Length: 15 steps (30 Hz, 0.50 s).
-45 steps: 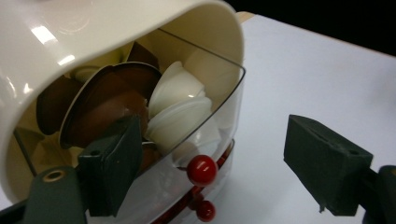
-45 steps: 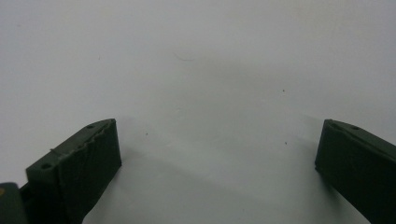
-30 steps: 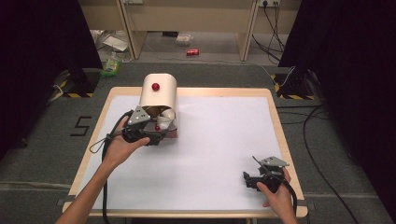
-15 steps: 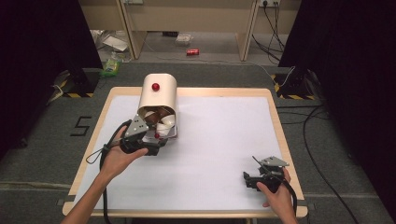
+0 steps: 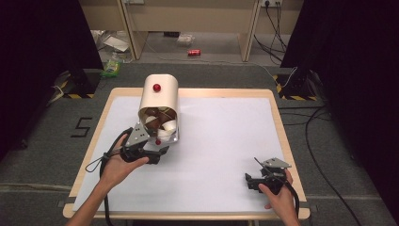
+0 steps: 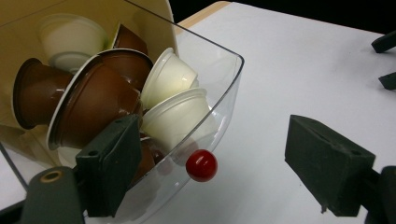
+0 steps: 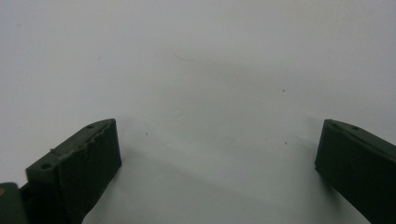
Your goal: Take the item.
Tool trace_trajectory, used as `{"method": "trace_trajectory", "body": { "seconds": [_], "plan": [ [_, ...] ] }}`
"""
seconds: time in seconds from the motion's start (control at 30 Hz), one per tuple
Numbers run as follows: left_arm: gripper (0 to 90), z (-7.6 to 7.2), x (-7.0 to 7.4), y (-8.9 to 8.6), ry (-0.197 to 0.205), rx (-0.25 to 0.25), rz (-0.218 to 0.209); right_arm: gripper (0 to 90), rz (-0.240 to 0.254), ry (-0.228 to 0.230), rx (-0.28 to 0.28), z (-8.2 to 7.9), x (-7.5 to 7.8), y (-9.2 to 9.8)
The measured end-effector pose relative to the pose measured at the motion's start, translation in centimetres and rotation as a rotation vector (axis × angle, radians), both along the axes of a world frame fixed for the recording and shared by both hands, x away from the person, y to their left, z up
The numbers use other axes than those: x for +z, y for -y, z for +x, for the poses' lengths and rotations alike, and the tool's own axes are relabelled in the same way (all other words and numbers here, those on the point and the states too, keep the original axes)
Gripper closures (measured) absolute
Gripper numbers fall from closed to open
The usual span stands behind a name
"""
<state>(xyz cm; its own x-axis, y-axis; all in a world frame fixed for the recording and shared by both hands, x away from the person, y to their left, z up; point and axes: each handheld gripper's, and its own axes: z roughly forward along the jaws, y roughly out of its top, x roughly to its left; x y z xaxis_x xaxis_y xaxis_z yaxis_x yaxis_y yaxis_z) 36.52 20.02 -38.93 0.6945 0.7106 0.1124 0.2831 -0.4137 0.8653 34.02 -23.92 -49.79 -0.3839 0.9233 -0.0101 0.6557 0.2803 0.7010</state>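
A cream dispenser (image 5: pixel 159 96) lies at the back left of the white surface (image 5: pixel 226 141), its clear flap (image 6: pixel 219 88) with a small red knob (image 6: pixel 201 165) hanging open over brown and cream pods (image 6: pixel 173 112). The left tongs (image 6: pixel 224 163) sit just in front of that flap, released and wide with the knob between the jaws but untouched, while the right tongs (image 5: pixel 251 181), well away at the front right, rest released on nothing. The step looks like reaching for the knob; next, the jaws likely must close squarely on it.
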Motion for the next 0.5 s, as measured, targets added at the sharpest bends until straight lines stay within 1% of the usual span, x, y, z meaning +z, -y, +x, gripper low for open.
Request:
{"method": "trace_trajectory", "body": {
  "seconds": [0.33,0.5],
  "plan": [
    [18.6,-0.7,-0.3,0.1,0.007,-0.001,0.011,0.7,0.0,0.0,0.0,0.0,0.0,0.0],
    [18.5,-1.1,-0.4,0.2,0.003,-0.005,0.011,0.7,-0.001,0.0,0.001,0.0,0.0,0.0]
  ]
}}
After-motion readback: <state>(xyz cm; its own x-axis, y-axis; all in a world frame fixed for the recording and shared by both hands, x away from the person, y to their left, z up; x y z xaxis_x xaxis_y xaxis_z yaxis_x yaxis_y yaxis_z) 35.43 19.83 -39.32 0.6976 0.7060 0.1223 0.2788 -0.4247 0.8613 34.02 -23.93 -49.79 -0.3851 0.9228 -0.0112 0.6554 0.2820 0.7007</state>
